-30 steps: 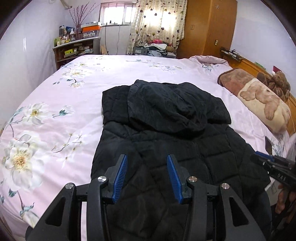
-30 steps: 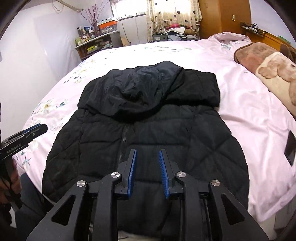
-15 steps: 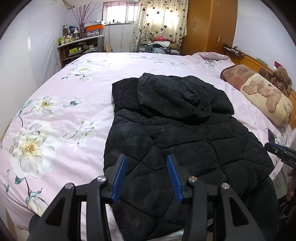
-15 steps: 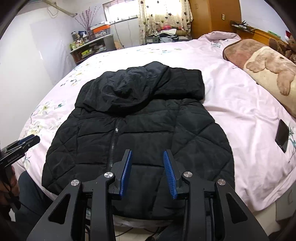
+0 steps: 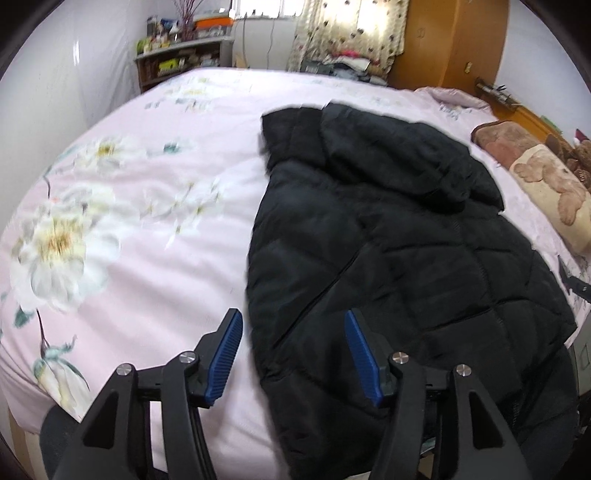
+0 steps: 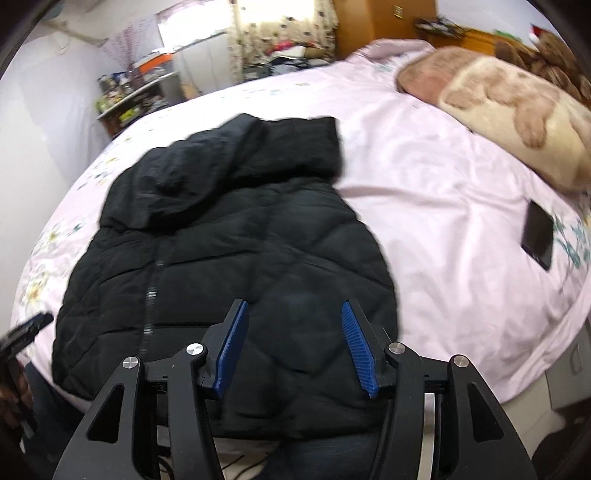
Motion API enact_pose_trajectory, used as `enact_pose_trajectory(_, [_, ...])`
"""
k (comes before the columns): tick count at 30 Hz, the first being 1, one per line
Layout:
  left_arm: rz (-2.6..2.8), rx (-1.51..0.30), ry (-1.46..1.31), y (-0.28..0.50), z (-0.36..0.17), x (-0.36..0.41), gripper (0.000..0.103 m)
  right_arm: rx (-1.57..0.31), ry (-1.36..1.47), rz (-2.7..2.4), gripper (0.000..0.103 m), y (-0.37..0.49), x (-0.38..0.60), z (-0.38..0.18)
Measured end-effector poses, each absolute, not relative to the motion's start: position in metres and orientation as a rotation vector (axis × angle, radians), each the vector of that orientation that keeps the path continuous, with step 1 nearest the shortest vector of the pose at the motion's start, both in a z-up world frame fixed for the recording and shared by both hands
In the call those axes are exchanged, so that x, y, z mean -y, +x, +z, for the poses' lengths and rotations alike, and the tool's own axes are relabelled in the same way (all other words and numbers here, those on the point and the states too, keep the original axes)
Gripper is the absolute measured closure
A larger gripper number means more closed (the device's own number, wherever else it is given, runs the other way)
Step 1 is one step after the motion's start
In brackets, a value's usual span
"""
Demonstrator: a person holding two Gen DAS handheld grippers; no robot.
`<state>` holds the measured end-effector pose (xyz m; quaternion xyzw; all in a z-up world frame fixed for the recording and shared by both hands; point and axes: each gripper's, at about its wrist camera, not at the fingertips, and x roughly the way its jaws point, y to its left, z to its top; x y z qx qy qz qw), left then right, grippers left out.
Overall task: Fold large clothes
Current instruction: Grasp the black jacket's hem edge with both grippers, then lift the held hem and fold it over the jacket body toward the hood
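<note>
Our left gripper [image 5: 291, 354] has its jaws spread wide w/ nothing between the blue pads [image 5: 226, 356]; it hovers over the left side edge of the black quilted hooded jacket [image 5: 399, 258], one pad above pink sheet, the other above the jacket's lower corner. Our right gripper [image 6: 293, 349] is likewise wide apart and holding nothing, blue pads [image 6: 356, 349] above the jacket [image 6: 236, 251] hem, right of the zipper [image 6: 151, 291].

The jacket lies front-up on the bed [image 5: 147, 258], hood flopped down over the chest, hem at the near bed edge, approx. centred btwn us. In the right view the left gripper's tip [image 6: 26, 330] shows at far left, beside the jacket's lower corner.

Around it: pink floral sheet [image 6: 443, 221]; a dark phone [image 6: 538, 235] flat on the sheet, well apart from the jacket on the right; a bear-print blanket [image 6: 509, 110] near the headboard; cluttered shelf [image 5: 184, 62], curtain [image 5: 351, 26] and wooden wardrobe [image 5: 450, 40] at the far wall. Both views are motion-blurred.
</note>
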<state>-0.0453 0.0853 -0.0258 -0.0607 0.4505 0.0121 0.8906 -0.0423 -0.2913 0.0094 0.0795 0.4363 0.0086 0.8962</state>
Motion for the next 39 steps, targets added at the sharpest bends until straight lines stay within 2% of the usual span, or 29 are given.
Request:
enact_pose_trajectory(4, [0.019, -1.008, -0.167, -0.046, -0.050, -0.093, 0.042, -0.945, 0.202, -0.026, 0.050, -0.038, 0.319, -0.006])
enact_pose_trajectory(8, [0.002, -1.041, -0.217, -0.048, -0.062, -0.094, 0.036, -1.000, 0.263, -0.027, 0.050, -0.033, 0.339, -0.023])
enact_pose_trajectory(17, [-0.061, -1.091, -0.249, -0.047, -0.078, -0.082, 0.035, -1.109, 0.368, 0.053, 0.050, -0.022, 0.349, -0.051])
enact_pose_trajectory(19, [-0.068, -1.095, -0.244, -0.046, -0.077, -0.081, 0.047, -1.131, 0.395, 0.069, 0.048, -0.019, 0.349, -0.053])
enact_pose_trajectory(20, [-0.076, -1.092, -0.243, -0.046, -0.074, -0.080, 0.060, -1.136, 0.400, 0.072, 0.053, -0.017, 0.349, -0.052])
enact_pose_trajectory(21, [-0.080, -1.086, -0.237, -0.046, -0.070, -0.079, 0.072, -1.138, 0.400, 0.079, 0.061, -0.017, 0.348, -0.050])
enact_pose_trajectory(22, [-0.086, -1.078, -0.236, -0.045, -0.065, -0.079, 0.077, -1.132, 0.414, 0.091, 0.077, -0.017, 0.348, -0.047])
enact_pose_trajectory(23, [-0.093, -1.068, -0.245, -0.046, -0.059, -0.080, 0.083, -1.126, 0.431, 0.103, 0.083, -0.018, 0.348, -0.044])
enact_pose_trajectory(24, [-0.100, -1.053, -0.254, -0.046, -0.052, -0.081, 0.086, -1.114, 0.431, 0.111, 0.085, -0.019, 0.346, -0.039])
enact_pose_trajectory(33, [-0.143, -0.840, -0.300, -0.068, 0.030, -0.108, 0.090, -0.984, 0.433, 0.182, 0.090, -0.044, 0.324, 0.024])
enact_pose_trajectory(39, [-0.154, -0.821, -0.335, -0.090, 0.041, -0.125, 0.090, -0.959, 0.500, 0.193, 0.090, -0.073, 0.331, 0.036])
